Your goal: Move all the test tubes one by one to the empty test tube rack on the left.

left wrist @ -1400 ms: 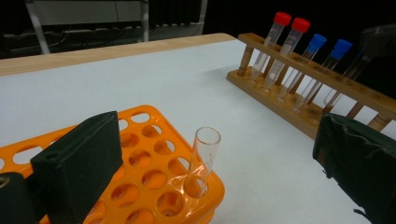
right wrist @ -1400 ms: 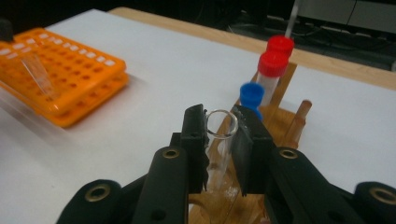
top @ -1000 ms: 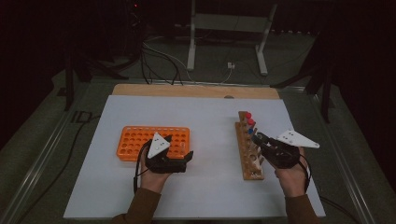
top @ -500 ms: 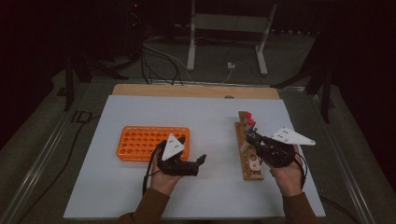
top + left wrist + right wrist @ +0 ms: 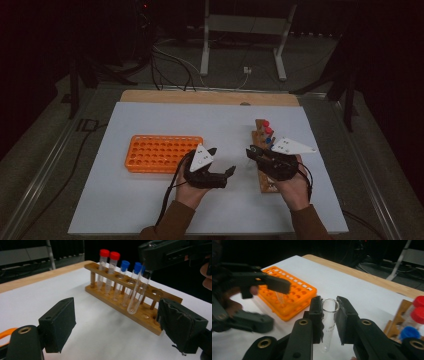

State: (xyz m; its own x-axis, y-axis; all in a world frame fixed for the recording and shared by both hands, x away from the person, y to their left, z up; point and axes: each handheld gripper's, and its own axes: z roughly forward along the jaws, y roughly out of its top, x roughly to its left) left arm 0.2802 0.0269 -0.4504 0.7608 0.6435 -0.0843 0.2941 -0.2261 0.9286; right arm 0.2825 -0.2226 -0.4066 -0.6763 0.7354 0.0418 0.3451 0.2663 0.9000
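My right gripper [image 5: 330, 307] is shut on a clear uncapped test tube [image 5: 328, 325], gripped just under its rim and hanging upright. In the left gripper view this tube [image 5: 138, 292] hangs in front of the wooden rack [image 5: 125, 307], which holds two red-capped tubes [image 5: 104, 252] and some blue-capped tubes [image 5: 125, 265]. My left gripper [image 5: 117, 322] is open and its jaws have just been closing a little, with nothing between them. It points at the tube from a short way off. In the high view the left gripper [image 5: 223, 160] and right gripper [image 5: 250, 151] face each other mid-table.
An orange tube rack [image 5: 162, 152] with many holes lies left of centre on the white table sheet [image 5: 150, 210]. The wooden rack [image 5: 262, 150] stands on the right, under my right hand. A wooden table edge [image 5: 200, 97] runs along the back, with cables and a metal stand behind it.
My left hand has moved right, away from the orange rack and toward the right gripper. My right hand has shifted left off the wooden rack with the tube in it.
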